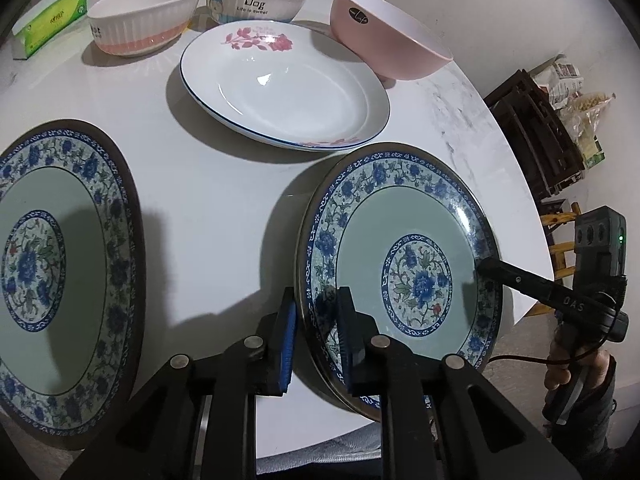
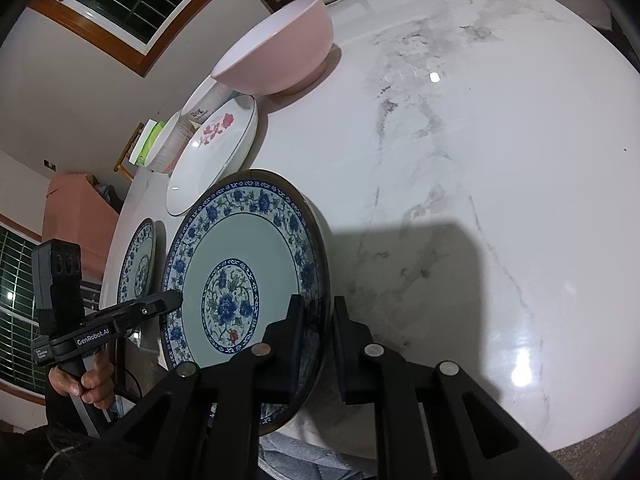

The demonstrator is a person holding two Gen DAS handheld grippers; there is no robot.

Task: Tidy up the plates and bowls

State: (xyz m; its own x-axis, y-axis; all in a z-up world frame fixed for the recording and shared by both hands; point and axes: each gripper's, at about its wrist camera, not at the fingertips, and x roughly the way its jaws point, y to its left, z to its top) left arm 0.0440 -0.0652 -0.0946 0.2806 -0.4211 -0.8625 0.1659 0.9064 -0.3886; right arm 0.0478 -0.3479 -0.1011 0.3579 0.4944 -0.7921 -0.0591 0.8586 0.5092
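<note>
Plates and bowls sit spread across a round white marble-patterned table. Seen from the left wrist, a second blue-and-white floral plate with a pale green centre lies flat at the far left near the table's edge. Behind it stand a green and white tissue box, then a white ribbed bowl with a pink band, then a white bowl printed with a cartoon figure and the word "Dog". In front of those two bowls lies a white shallow plate with a thin blue rim and pink flowers, and to its right a pink bowl with a white inside leans on its side. Nearest the camera, a blue-and-white floral plate with a pale green centre is tilted up off the table, gripped from both sides. The left claw is closed on the plate's left rim, one blue pad on the underside and one on the face. The right claw is likewise closed on the opposite rim; its own camera shows the rim pinched between its two black fingers. At the far right edge, a hand holds the right claw's handle.
</note>
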